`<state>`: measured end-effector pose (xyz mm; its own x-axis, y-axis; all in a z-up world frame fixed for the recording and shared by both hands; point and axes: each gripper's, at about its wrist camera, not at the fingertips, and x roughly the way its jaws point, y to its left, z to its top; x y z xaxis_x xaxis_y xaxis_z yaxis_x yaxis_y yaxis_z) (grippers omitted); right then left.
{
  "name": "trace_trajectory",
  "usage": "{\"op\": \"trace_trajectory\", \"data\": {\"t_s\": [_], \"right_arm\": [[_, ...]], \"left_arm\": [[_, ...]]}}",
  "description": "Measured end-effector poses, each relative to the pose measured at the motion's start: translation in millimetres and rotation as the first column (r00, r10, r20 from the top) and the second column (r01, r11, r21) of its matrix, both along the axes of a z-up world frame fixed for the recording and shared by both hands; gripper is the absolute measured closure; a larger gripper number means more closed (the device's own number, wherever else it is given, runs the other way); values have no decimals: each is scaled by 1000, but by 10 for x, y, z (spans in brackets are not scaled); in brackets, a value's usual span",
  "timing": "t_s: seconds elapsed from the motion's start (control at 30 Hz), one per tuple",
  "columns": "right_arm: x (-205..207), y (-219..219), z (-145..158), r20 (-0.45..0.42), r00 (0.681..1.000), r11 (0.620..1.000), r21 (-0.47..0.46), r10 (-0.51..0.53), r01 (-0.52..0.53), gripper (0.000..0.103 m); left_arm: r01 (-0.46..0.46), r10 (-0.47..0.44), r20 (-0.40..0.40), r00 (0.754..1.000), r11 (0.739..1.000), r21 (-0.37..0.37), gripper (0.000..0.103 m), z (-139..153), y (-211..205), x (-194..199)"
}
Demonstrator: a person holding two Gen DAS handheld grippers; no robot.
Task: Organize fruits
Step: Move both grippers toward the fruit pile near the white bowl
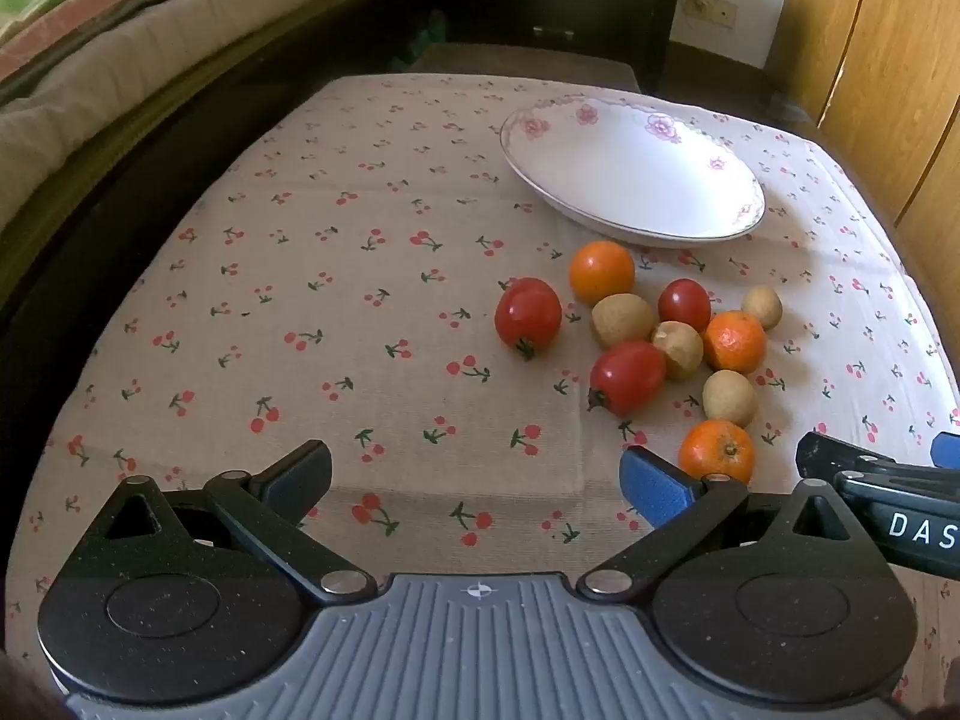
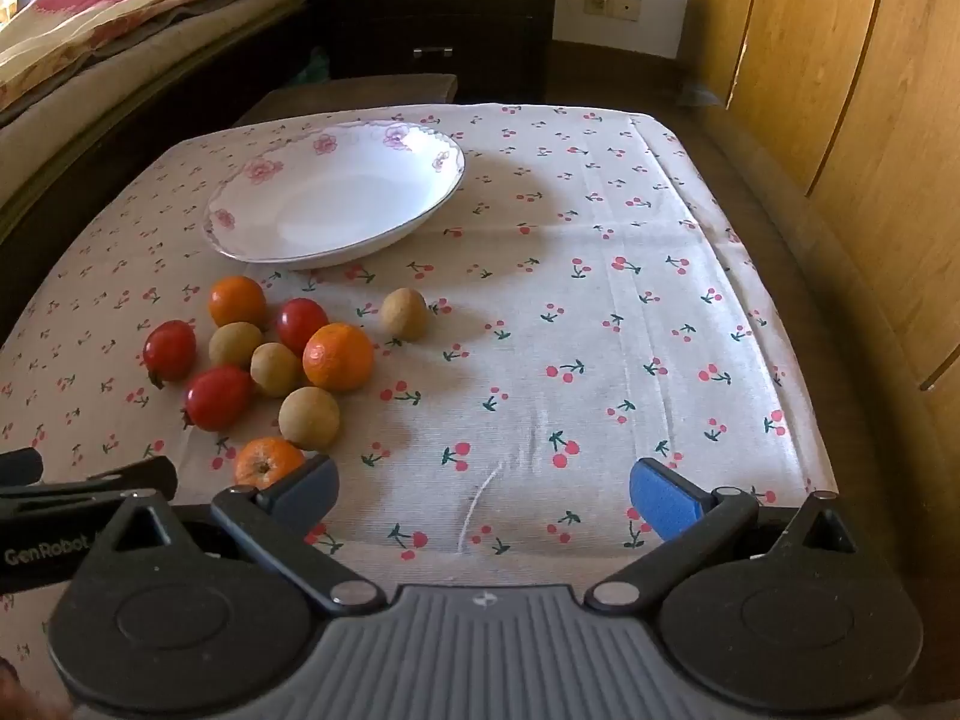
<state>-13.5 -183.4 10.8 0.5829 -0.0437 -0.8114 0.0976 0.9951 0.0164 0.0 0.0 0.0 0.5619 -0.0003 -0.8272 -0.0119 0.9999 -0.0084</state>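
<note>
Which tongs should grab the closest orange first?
Probably the left tongs: open, and the nearest orange sits just past their right-hand finger. The right tongs, open too, face bare cloth, the fruit off to their left.

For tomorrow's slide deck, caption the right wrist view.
Open right gripper hovers over cherry-print tablecloth; tomatoes, oranges and longans lie beside an empty plate.

Fruits (image 1: 654, 348) beside plate (image 1: 630, 180), tool (image 1: 477, 480) agape
</note>
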Motion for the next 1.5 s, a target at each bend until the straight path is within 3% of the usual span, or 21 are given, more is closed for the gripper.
{"op": "trace_trajectory", "data": {"t_s": [1.5], "right_arm": [[24,56,-12,-9,1000,1000,13,6,-6,0]], "left_arm": [[2,-2,1,1000,1000,2,0,-6,20,-4]]}}
